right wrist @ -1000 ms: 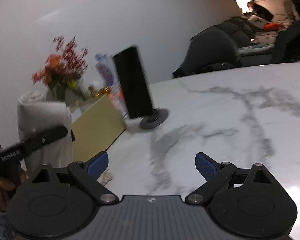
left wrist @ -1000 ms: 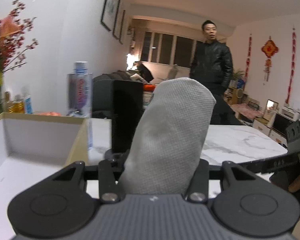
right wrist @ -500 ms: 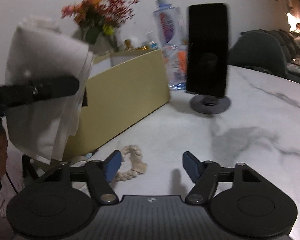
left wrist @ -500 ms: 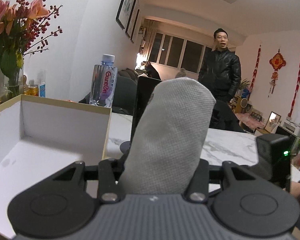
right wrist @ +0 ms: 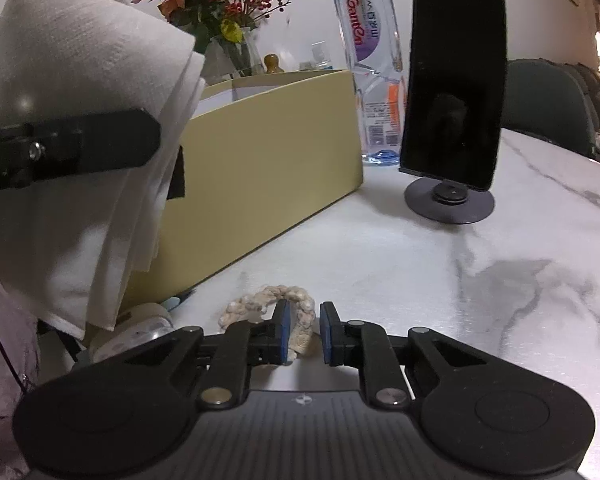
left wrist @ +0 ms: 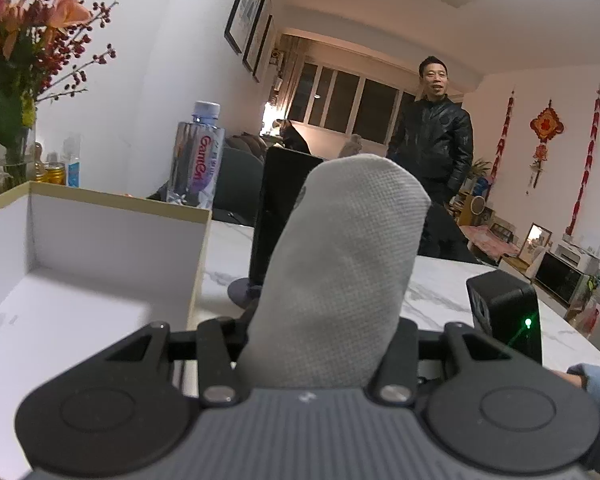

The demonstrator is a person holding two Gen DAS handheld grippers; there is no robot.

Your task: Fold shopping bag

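The folded white non-woven shopping bag (left wrist: 340,264) stands upright between the fingers of my left gripper (left wrist: 312,328), which is shut on it above the open box. In the right wrist view the same bag (right wrist: 80,60) hangs at the left, with a black finger (right wrist: 92,144) of the left gripper clamped across it. My right gripper (right wrist: 304,332) is low over the marble table (right wrist: 500,280). Its blue pads (right wrist: 284,332) are drawn close together on a short braided cord (right wrist: 268,300) lying there.
A cream box (right wrist: 260,140) with a white inside (left wrist: 80,248) sits at the left. Behind it are a water bottle (right wrist: 368,60), a vase of flowers (left wrist: 20,60) and a dark phone on a round stand (right wrist: 452,80). A person (left wrist: 432,148) stands beyond the table.
My right gripper swung left toward the box and its fingers closed from wide apart to a narrow gap at the braided cord. The left gripper kept hold of the bag and shifted over the box.
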